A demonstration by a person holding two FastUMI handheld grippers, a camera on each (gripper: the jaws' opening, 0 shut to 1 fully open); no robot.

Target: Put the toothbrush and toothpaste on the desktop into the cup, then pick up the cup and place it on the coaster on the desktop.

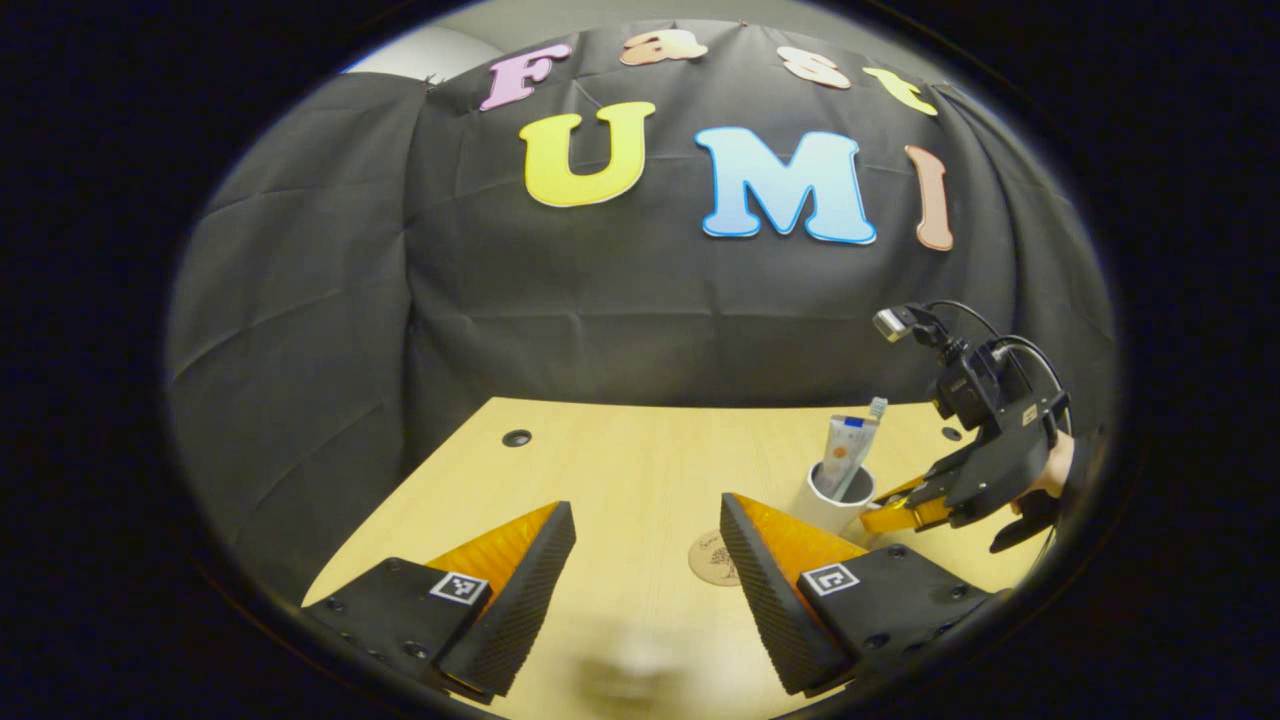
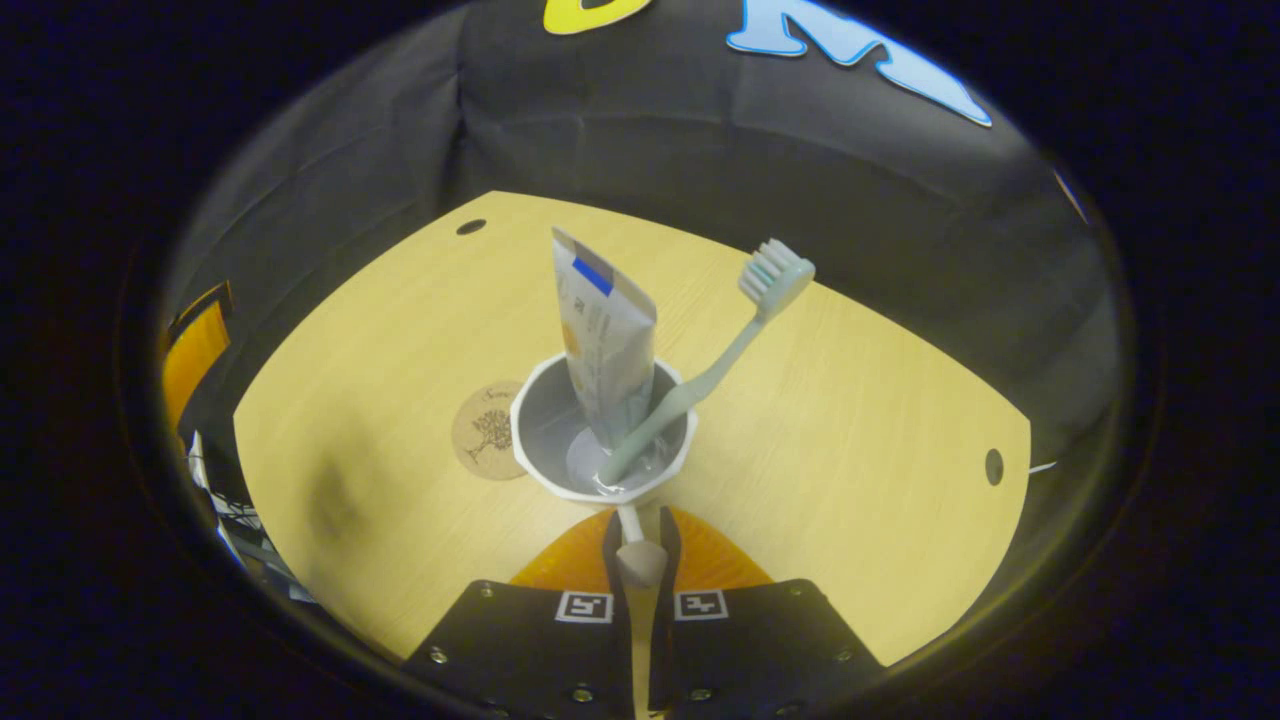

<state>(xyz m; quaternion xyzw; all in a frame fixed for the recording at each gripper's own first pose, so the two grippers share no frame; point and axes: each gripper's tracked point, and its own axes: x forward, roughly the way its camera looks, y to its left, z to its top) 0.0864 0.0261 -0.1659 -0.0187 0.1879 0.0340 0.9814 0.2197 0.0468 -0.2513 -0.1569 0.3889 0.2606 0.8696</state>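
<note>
Cup [image 2: 600, 440] handle is clamped between the two fingers of the right hand-held gripper [image 2: 640, 545], which are drawn in almost together, with only the thin handle seen between them in the right gripper view. Beyond those fingers the white cup is seen standing upright on the light wooden surface [image 2: 850, 430]. Two things are held in the cup: the toothpaste [image 2: 605, 335] tube, set nearly upright against the far side of the rim, and the toothbrush [image 2: 715, 365], leaned to the right with its bristled head raised well above the rim. The round coaster [image 2: 487, 432] is seen lying flat on the surface just beside the cup, on its left, partly hidden by the cup's rim.

In the left gripper view the left hand-held gripper [image 1: 648, 545] is seen spread wide, with nothing between its fingers, over bare surface. From there the coaster is seen near its right finger, with the cup just behind and the right hand-held gripper, held by a hand [image 1: 1055, 468], reaching in at the cup's side. The black cloth wall [image 1: 620, 300] is seen behind the surface.
</note>
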